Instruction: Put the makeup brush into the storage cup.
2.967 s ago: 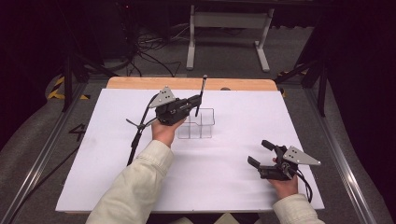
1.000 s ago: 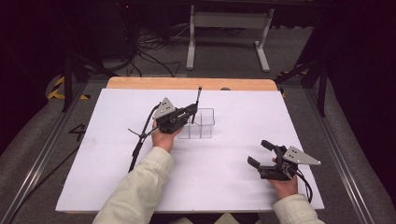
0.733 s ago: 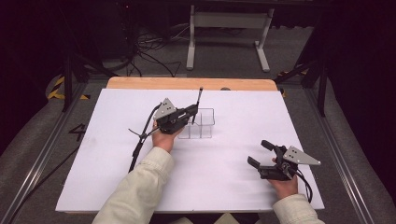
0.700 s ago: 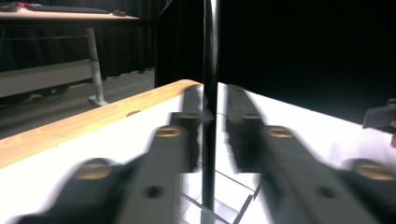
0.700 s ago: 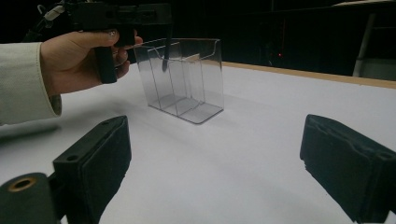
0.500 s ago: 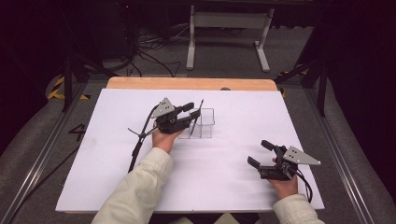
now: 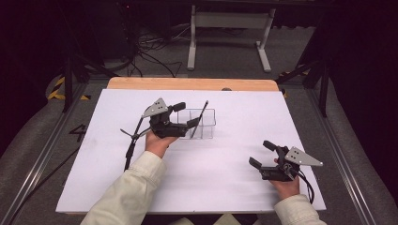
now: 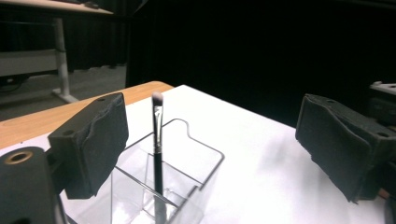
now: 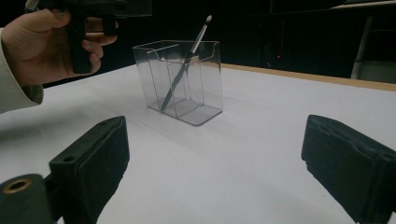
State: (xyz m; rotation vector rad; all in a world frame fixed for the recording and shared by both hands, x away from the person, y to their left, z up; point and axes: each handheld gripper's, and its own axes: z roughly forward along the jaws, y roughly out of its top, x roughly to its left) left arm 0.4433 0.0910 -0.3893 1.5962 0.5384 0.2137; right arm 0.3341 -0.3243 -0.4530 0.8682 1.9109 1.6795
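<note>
My left claw [image 7: 187, 116] has just been opening, and now its jaws stand wide apart with nothing pressed between them. The brush [image 8: 157, 154] stands free in the clear holder [image 8: 196, 163], which sits on the white counter [image 7: 234, 187] toward the far side. My right claw [image 7: 264, 153] is open also and empty, resting near the right edge of the counter, well apart from the holder.

What could go wrong from here, in my judgement: the left claw is very near to the brush, and in the left gripper view the brush tip [image 8: 157, 97] rises just beside one of the pads [image 8: 95, 144]. If I pull the hand away sideways and not upward, a jaw may catch the handle and tip the brush out, or drag the light holder along the counter. The holder looks thin and may fall easily (it has nothing heavy inside).

The brush is slim and dark, with a shiny metal collar and a small pale tip that points up. It leans diagonally in one compartment, its lower end at the bottom of the holder and its upper part against the rim. The holder is transparent with dividers inside.
</note>
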